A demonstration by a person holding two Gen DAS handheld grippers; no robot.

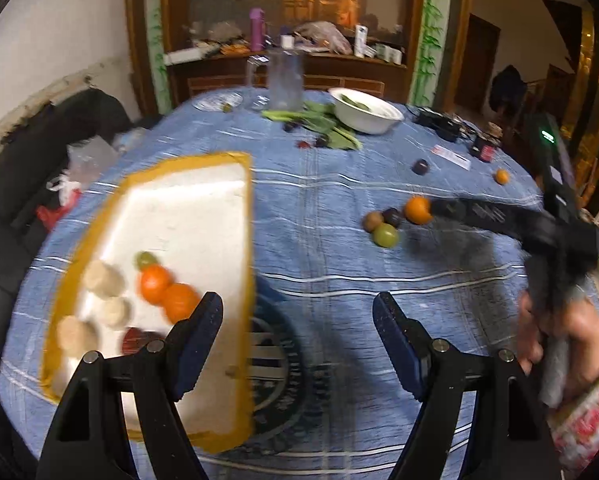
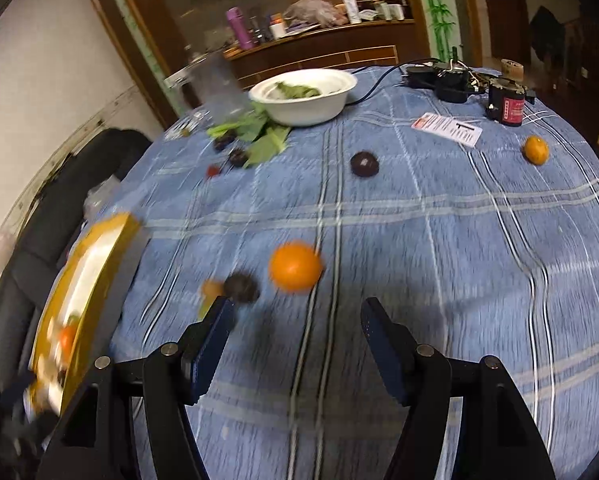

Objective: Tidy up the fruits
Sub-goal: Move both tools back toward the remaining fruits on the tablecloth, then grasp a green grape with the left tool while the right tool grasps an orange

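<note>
On my far left sits the foam tray (image 1: 187, 200) with its yellow-taped rim, on the blue checked tablecloth (image 1: 319, 208). In it I count two oranges (image 1: 167, 292), one green fruit (image 1: 145, 259), three pale round pieces (image 1: 103, 280) that I cannot name for certain, and one dark red fruit (image 1: 137, 340) partly hidden behind my tool. My left gripper (image 1: 297, 320) hangs over the tray's right edge and the bare cloth, jaws standing wide with nothing between them.

Moving right, the loose cluster lies mid-table: one brown kiwi-like fruit (image 1: 373, 221), one green fruit (image 1: 386, 235), one dark plum (image 1: 392, 216) and one large orange (image 2: 295, 267), all touching or just beside each other. My right gripper (image 2: 295, 322) points at that orange from just short of it, jaws apart and empty; the orange sits ahead of the gap, not inside it.

Further back lie a lone dark plum (image 2: 364, 164) and, well apart at the right, a small orange (image 2: 536, 150). Some small dark fruits rest by the greens near the white bowl (image 2: 303, 94); blur keeps me from counting them.

I judge the orange firm, fairly light, round and apt to roll, with a slightly waxy peel. I would take it across its widest middle, pads on opposite sides, squeezing gently. The plums likely bruise more easily and want a softer pinch.
</note>
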